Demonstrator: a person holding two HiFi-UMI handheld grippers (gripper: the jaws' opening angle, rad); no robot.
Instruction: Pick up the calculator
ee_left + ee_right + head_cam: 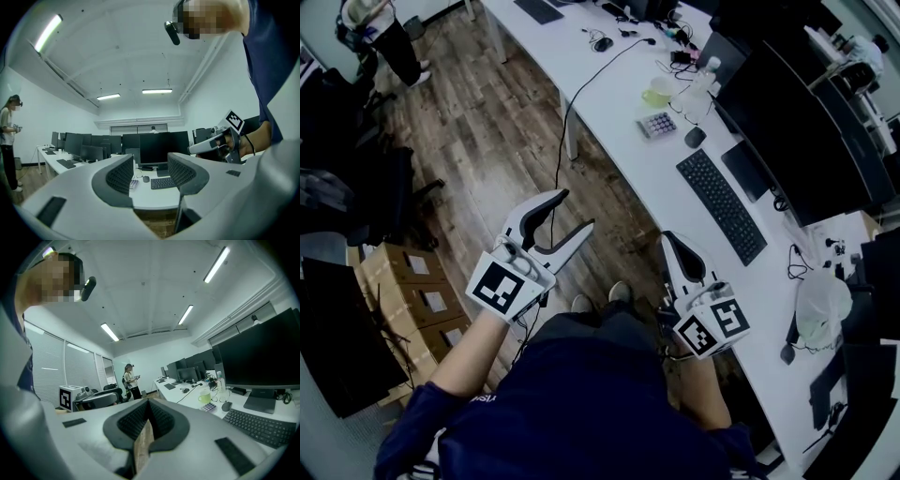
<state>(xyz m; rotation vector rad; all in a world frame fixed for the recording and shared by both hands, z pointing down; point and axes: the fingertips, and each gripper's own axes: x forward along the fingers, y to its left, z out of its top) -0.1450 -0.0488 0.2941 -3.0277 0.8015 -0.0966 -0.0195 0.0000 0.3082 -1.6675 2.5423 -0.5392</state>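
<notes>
Calculator (657, 124) lies on the desk (628, 141) beside a green mug (657, 92), well apart from both grippers. Left gripper (575, 211) is spread, right gripper (668, 240) pressed together (both empty). A careless reach might tip the mug.
</notes>
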